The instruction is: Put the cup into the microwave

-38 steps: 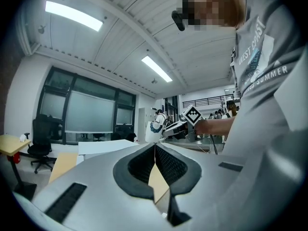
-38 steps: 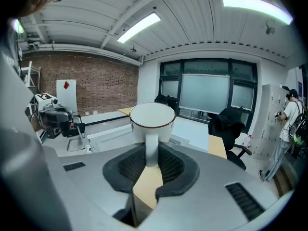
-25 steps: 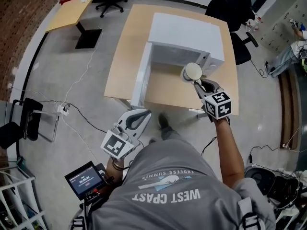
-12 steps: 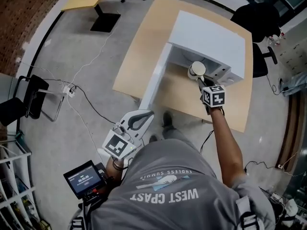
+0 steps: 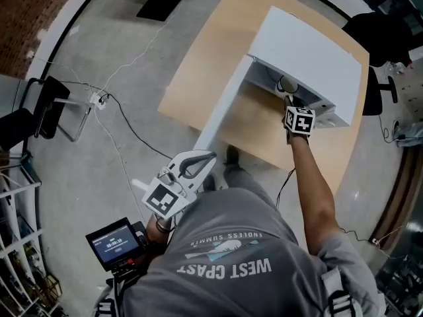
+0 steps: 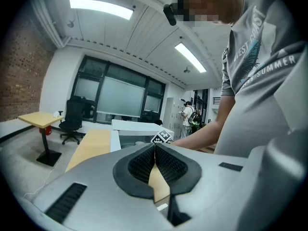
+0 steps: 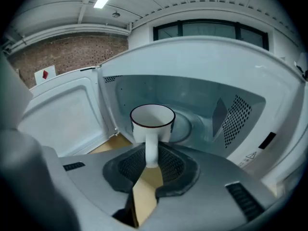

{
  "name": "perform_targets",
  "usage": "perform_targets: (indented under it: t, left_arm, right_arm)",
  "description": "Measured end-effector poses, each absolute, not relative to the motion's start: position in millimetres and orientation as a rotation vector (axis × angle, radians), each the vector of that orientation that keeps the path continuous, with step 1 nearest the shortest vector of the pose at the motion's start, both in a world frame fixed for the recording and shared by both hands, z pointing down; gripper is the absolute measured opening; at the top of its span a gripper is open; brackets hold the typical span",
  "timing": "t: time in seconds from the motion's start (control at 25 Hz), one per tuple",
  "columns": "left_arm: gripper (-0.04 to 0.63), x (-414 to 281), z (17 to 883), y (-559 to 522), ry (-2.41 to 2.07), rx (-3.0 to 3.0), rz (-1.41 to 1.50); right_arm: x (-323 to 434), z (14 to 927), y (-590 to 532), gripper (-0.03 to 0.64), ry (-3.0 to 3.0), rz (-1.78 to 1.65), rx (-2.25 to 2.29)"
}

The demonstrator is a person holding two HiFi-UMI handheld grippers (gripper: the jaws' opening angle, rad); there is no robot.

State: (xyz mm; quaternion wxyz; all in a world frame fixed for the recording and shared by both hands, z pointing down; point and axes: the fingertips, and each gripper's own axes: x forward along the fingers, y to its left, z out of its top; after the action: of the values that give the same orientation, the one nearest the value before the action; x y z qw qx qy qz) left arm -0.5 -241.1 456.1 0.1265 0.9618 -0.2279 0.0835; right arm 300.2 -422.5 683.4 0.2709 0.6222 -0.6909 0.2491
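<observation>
Reaching forward on a straight arm, the right tool (image 7: 151,163) clamps the cup (image 7: 153,121) by its handle at the microwave (image 7: 211,105) mouth, walls clear, door (image 7: 62,114) open leftward; left tool (image 6: 155,150) closed, empty.

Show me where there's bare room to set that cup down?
Inside the microwave, the turntable lies bare beyond the cup in the right gripper. The table is bare left of the open door in the head view. Only the microwave's mouth is crowded.

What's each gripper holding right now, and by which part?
The right gripper holds the white cup by its handle. The left gripper is shut and holds nothing.
</observation>
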Motion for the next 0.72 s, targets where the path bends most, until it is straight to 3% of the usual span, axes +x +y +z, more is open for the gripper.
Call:
perform_targets:
  t: [0.72]
  left_arm:
    - [0.021,1,459,-256,-0.713,2.720,0.251]
  right_arm:
    - [318,682,-482,0.071,-1.870,0.551,1.772]
